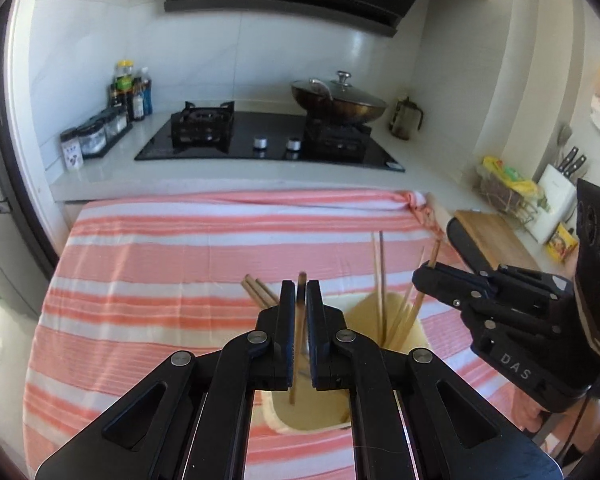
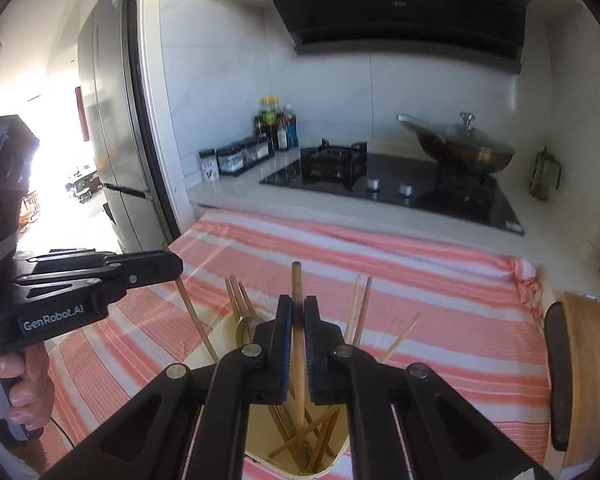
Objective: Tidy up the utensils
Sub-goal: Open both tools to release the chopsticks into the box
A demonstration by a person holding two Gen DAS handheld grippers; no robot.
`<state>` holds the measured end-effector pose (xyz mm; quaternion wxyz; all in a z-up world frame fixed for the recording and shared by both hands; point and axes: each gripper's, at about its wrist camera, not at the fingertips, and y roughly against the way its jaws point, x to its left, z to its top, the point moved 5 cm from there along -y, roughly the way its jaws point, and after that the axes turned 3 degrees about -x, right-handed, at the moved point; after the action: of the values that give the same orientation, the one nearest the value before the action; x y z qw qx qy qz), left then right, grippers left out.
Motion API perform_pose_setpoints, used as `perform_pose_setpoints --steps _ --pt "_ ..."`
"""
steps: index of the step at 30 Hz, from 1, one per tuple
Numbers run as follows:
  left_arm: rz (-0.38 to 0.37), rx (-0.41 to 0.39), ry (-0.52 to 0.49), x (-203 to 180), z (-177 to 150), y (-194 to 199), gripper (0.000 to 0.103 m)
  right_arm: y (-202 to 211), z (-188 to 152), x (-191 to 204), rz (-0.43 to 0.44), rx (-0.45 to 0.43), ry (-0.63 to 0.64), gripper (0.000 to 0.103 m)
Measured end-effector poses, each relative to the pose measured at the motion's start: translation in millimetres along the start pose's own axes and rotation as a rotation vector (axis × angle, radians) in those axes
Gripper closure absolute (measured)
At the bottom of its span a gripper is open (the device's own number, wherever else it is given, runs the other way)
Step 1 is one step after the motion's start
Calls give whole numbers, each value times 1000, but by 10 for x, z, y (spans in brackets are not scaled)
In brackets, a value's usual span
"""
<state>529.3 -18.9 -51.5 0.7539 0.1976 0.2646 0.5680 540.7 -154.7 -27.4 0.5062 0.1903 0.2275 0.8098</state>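
The left gripper [image 1: 300, 292] hangs over the near compartment of a cream utensil holder [image 1: 312, 416] that stands toward the near edge of the striped pink-and-white cloth [image 1: 180, 248]. A brown chopstick [image 1: 299, 340] stands between its jaws with a narrow gap showing on either side, so whether the pads still press it cannot be told; its lower end reaches down into the compartment. The right gripper [image 2: 297, 312] has its jaws pinched on a second chopstick [image 2: 298, 360], held nearly upright over the holder's other compartment [image 2: 300, 448], where several chopsticks already lie crossed at the bottom. More thin sticks [image 1: 384, 292] lean out of that compartment. In the right wrist view a hand [image 2: 16, 380] grips the left gripper's handle at the left edge. Beyond the far edge of the cloth sit a black gas hob [image 1: 268, 136] and a lidded wok [image 1: 340, 100]; a wooden cutting board [image 1: 496, 236] lies off the cloth's far right corner
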Motion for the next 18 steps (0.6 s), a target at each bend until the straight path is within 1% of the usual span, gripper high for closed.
perform_pose_setpoints --steps 1,2,3,4,5,6,7,8,9,10,13,14,16,18 --pt "5 12 7 10 -44 -25 70 -74 -41 -31 -11 19 -8 96" --pt "14 21 20 29 -95 -29 55 -109 -74 -61 -29 24 -15 95" --pt "26 15 34 52 -147 0 32 -112 -97 -90 -45 21 -24 92" --pt "41 1 40 58 -197 36 24 -81 -120 -115 -54 12 -36 76" --pt "60 -9 35 64 -261 92 22 -24 -136 -142 -58 -3 -53 52" --pt "79 -16 24 56 -337 162 18 66 -144 -166 -63 -27 -71 44" --pt "100 -22 8 35 -418 243 11 178 -160 -179 -72 -53 -84 42" --pt "116 -38 -6 6 -486 326 8 291 -179 -178 -78 -68 -90 42" --pt "131 -57 -18 -35 -568 433 1 393 -204 -169 -87 -73 -91 42" --pt "138 -71 -25 -85 -653 544 1 515 -243 -150 -100 -75 -93 41" --pt "126 -73 -33 -242 -888 808 1 953 -412 -23 -123 -107 -97 28" --pt "137 -71 -33 -276 -947 876 1 1103 -482 40 -134 -118 -94 23" --pt "170 -71 -37 -361 -1074 1034 1 1382 -650 172 -164 -125 -82 18" --pt "205 -93 -30 -425 -1172 1195 1 1620 -821 293 -180 -124 -76 17"
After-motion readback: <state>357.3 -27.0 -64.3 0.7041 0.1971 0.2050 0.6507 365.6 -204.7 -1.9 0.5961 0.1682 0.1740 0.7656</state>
